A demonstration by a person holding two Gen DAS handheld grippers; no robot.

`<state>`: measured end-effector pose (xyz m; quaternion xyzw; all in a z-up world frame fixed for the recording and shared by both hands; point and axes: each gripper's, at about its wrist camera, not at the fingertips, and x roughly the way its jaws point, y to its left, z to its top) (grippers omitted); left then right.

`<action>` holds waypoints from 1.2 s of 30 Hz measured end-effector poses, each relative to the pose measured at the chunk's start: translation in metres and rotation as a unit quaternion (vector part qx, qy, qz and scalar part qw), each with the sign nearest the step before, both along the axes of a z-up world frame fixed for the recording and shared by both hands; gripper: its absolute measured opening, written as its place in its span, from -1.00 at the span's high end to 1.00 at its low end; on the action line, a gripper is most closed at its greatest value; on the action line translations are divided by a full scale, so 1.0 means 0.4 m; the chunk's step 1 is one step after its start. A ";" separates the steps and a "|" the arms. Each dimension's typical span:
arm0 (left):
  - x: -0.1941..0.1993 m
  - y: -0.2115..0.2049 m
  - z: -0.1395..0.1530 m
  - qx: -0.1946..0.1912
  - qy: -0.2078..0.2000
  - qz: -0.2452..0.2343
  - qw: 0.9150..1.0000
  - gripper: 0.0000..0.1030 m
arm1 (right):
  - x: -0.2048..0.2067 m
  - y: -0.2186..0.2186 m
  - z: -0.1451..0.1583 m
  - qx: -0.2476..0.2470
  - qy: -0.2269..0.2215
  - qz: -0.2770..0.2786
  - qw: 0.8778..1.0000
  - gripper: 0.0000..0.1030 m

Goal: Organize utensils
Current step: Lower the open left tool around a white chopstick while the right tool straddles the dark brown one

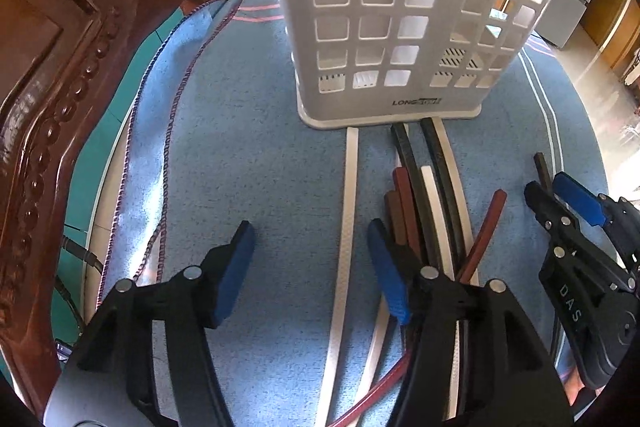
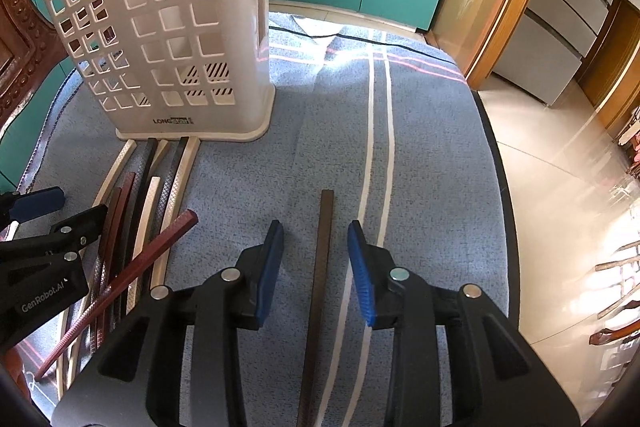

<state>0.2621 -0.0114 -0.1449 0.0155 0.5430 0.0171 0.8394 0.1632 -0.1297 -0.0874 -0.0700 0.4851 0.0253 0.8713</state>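
Blue towel covers the table (image 1: 248, 155), white basket (image 1: 384, 19) at the back. My left gripper (image 1: 312, 267) is wide apart w/ one white stick (image 1: 347, 219) between, not touched. Right gripper (image 2: 316, 267) is apart around one dark stick (image 2: 320, 267). I'd center, then squeeze. Approx 8 sticks in the pile (image 2: 136, 227).

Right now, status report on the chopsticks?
Left hand-held gripper open over a white chopstick. Right hand-held gripper open, straddling a dark chopstick. White holder upright, nothing in the way.
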 end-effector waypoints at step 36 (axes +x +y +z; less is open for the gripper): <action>-0.008 0.039 -0.019 -0.016 0.004 0.008 1.000 -0.44 | 0.005 -0.002 -0.002 0.002 -0.001 0.001 1.000 0.33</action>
